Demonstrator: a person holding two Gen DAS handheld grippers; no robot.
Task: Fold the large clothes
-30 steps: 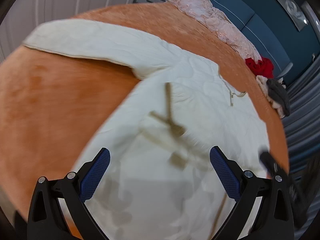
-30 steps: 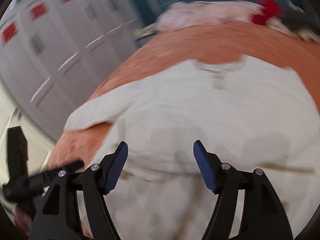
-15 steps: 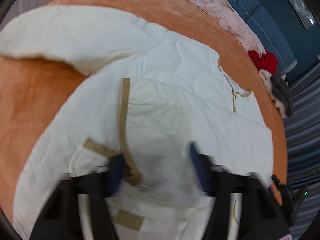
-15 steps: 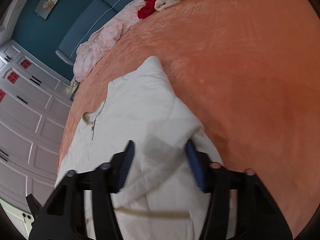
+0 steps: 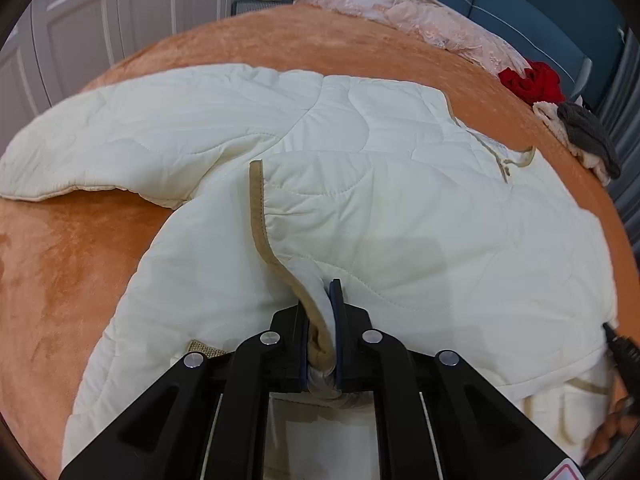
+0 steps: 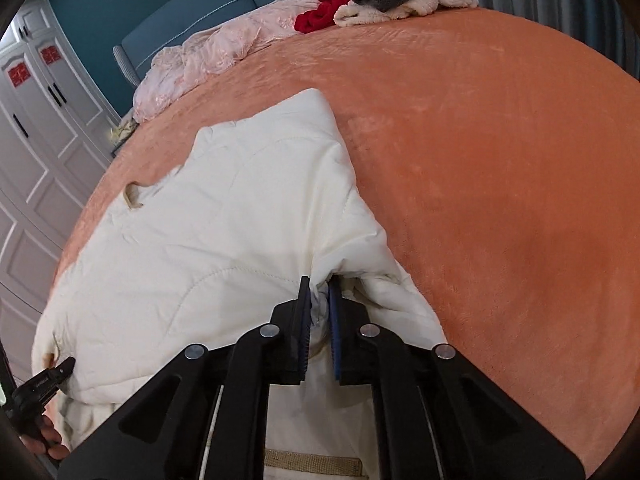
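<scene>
A cream quilted jacket (image 5: 400,184) with tan trim lies spread on the orange bed cover (image 5: 72,248); one sleeve (image 5: 120,128) stretches to the left. My left gripper (image 5: 320,300) is shut on the jacket's tan-edged hem near its lower left. In the right wrist view the jacket (image 6: 224,216) lies left of centre, and my right gripper (image 6: 319,292) is shut on a bunched fold at its lower right corner. The left gripper's tip (image 6: 48,376) shows at the lower left edge there.
Pink lace fabric (image 5: 404,12), a red garment (image 5: 532,80) and a grey and cream pile (image 5: 584,136) lie along the bed's far edge by a blue headboard (image 6: 192,20). White wardrobe doors (image 6: 32,128) stand to the left. Bare orange cover (image 6: 500,168) lies to the right.
Both grippers have come down from open above the jacket and closed on its lower edge, the left on the tan-trimmed hem, the right on the far corner.
</scene>
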